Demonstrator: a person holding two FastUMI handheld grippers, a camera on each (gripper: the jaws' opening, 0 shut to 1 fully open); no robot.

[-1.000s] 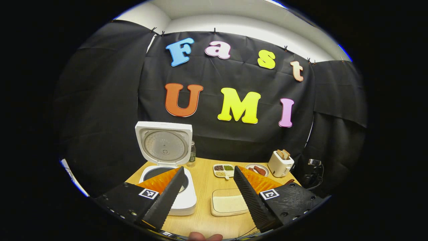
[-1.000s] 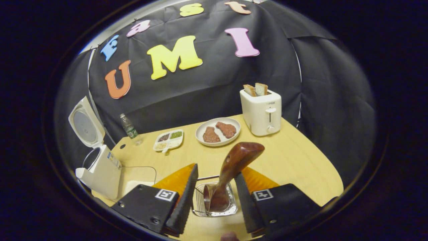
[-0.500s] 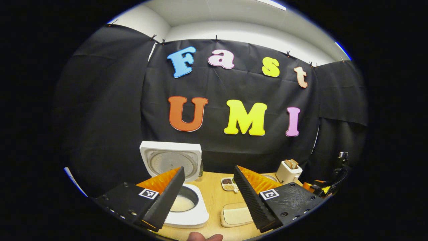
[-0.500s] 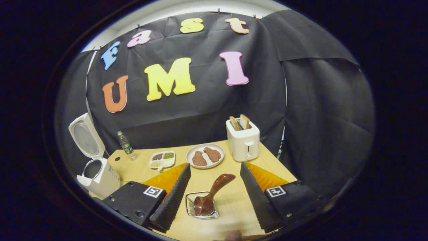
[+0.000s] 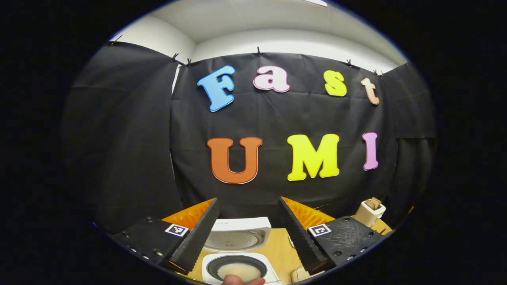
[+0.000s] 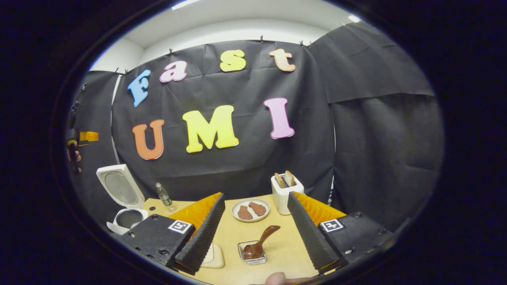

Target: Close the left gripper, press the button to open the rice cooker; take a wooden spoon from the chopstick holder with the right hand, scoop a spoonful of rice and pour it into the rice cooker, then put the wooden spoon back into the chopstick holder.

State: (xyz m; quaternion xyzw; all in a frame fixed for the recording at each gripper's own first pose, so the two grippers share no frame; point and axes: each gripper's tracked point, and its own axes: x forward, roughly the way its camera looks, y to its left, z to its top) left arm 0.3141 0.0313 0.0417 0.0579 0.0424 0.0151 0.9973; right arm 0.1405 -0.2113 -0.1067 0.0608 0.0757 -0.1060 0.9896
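Spoon (image 6: 259,243): back in holder (image 6: 253,253), 6 o'clock.
Right gripper (image 6: 255,227): jaws released, has pulled away.
Left gripper (image 5: 247,225): jaws released, raised.
Cooker (image 5: 237,269): open, rice inside; task looks finished.

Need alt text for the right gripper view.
Open right tool above a wooden table, where a wooden spoon stands in a chopstick holder. Behind: plate, toaster, open rice cooker.
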